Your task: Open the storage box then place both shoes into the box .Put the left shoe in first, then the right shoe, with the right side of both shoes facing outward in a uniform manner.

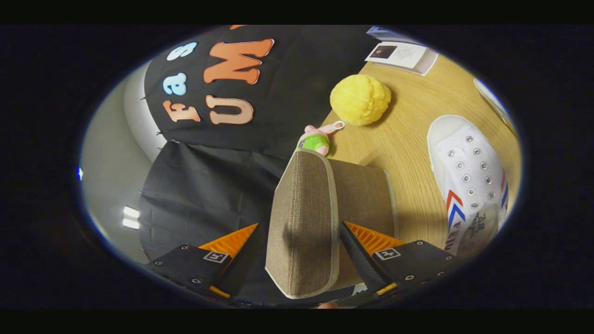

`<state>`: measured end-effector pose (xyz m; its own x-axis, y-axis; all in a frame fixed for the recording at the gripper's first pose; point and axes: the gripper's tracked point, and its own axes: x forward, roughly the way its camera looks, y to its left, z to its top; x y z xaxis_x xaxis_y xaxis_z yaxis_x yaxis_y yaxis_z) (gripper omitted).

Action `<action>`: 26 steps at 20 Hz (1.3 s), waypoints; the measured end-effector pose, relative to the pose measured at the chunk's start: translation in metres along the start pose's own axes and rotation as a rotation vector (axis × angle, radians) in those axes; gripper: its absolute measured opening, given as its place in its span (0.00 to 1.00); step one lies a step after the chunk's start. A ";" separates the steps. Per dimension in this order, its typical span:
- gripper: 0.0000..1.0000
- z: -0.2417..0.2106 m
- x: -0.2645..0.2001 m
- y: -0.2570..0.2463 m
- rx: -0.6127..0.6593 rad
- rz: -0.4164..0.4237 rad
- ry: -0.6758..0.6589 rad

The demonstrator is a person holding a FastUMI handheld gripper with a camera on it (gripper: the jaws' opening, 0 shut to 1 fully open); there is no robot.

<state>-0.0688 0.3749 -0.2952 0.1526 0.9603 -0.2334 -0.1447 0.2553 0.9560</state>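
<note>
1. Gripper (299, 246): the two fingers stand wide apart. The left finger (229, 243) is clear of all objects; only the booth cloth lies behind it.
2. Storage box lid (304, 222): a brown woven fabric panel with pale edging, tilted up between the fingers. Its lower end runs out of sight below the fingers.
3. Right finger (371, 241): it lies against the right side of the lid. Whether it presses on the fabric cannot be told. No two-sided clamp is visible.
4. Storage box (366, 195): only a brown fabric wall shows, just behind the raised lid. The interior is hidden.
5. Small plush toy (318, 139): pink and green, partly hidden behind the top edge of the lid.
6. Yellow fuzzy ball (360, 99): on the wooden table (413, 139), beyond the box.
7. Paper card (403, 56): at the far table end; print too small to make out.
8. White shoe (468, 181): on the table right of the box, apart from it, lace eyelets up, heel end cut off.
</note>
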 end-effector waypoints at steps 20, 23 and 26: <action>0.55 -0.008 -0.026 0.042 0.064 0.158 0.011; 0.55 -0.008 -0.028 0.062 0.077 0.189 0.005; 0.55 -0.007 -0.027 0.088 0.060 0.212 0.004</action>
<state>-0.0927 0.3722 -0.2064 0.1210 0.9923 -0.0268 -0.1151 0.0408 0.9925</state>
